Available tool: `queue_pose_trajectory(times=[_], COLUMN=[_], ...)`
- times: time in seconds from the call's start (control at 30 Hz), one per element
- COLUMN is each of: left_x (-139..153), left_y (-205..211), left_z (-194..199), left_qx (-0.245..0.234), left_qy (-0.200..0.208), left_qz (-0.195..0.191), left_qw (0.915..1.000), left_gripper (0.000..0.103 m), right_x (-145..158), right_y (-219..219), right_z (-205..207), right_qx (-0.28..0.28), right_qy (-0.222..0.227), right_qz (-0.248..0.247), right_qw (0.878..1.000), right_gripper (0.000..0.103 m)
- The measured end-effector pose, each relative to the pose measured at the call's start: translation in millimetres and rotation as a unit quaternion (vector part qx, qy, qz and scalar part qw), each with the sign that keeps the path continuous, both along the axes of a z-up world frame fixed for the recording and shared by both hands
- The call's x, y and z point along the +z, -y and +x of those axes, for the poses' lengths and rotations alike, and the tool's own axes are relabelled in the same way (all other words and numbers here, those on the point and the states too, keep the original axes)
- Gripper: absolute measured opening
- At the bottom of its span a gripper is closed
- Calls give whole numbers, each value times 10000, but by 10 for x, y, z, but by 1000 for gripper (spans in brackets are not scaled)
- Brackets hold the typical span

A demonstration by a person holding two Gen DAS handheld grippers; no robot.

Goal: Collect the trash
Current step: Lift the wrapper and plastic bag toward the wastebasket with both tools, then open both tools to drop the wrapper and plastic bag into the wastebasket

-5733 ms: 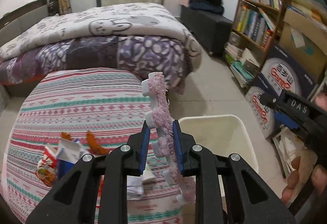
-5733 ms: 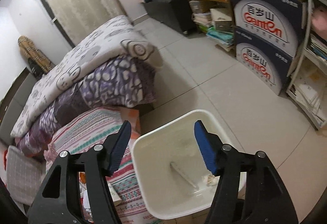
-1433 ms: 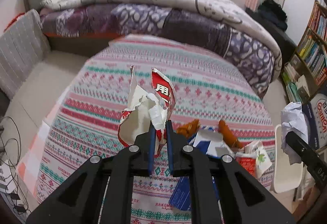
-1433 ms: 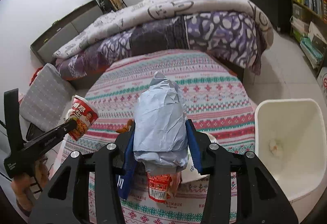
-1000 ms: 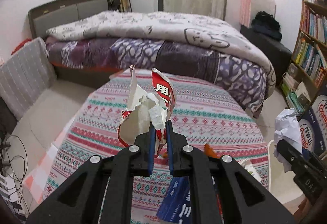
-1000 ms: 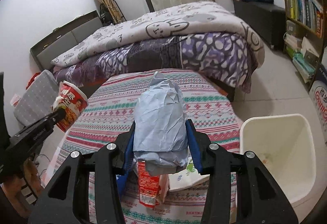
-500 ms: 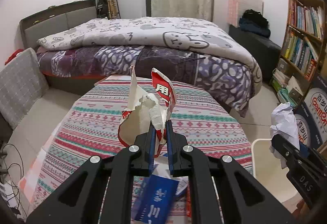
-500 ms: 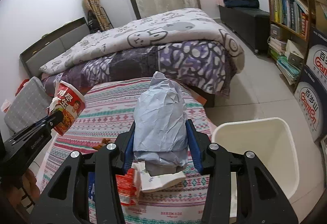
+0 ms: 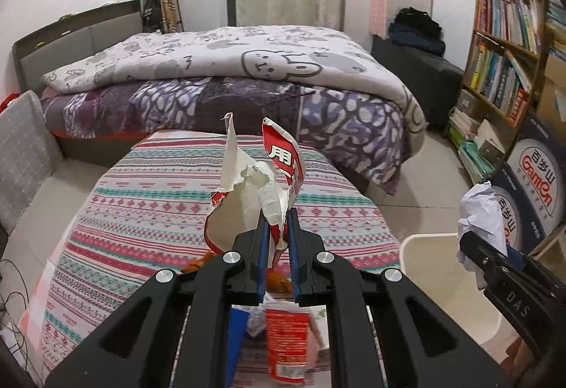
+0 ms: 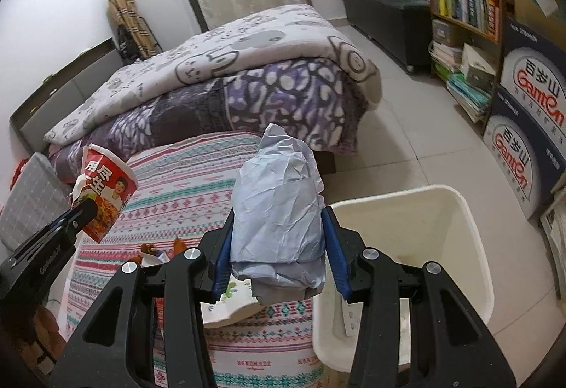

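Both loads are airborne above the striped surface. We note the left gripper pinching the torn noodle cup by a thin flap of its ripped wall. The right gripper is clamped on a crumpled blue-grey paper wad, near the white bin.

Risks, as we judge them:
- the flap tears, or the cup swings, and it drops short of the bin;
- the wad springs sideways on release and clips the rim.

Orientation: the cup's long axis is near upright, slightly tilted, ragged mouth up. The wad's long axis is upright, its point up.
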State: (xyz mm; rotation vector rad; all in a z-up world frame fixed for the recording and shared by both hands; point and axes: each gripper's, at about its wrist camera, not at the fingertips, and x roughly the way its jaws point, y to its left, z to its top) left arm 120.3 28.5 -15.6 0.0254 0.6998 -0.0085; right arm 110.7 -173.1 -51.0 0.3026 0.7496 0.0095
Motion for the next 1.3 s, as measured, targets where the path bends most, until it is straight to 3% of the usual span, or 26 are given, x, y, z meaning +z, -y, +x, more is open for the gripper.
queue_pose_trajectory(times=[0.77, 0.9, 1.07, 1.3], left_x=[-82, -98, -127, -172], left_y=[786, 926, 1086, 1313], left_z=[12, -1, -8, -32], left_qx=[-684, -820, -972, -1194], left_qy=[-94, -107, -144, -205], left_qz=[-15, 11, 24, 36], left_qw=[9976, 9966, 9952, 9926], left_gripper=[10, 10, 10, 10], right_x=[-205, -206, -180, -155], right_y=[708, 828, 981, 1235], right_z=[-46, -80, -140, -250], right_qx=[-711, -857, -1101, -1451], right_qy=[-516, -538, -477, -424], right_qz=[180, 213, 227, 202], right_qw=[9960, 9946, 9925, 9883], right_gripper=[45, 49, 66, 70])
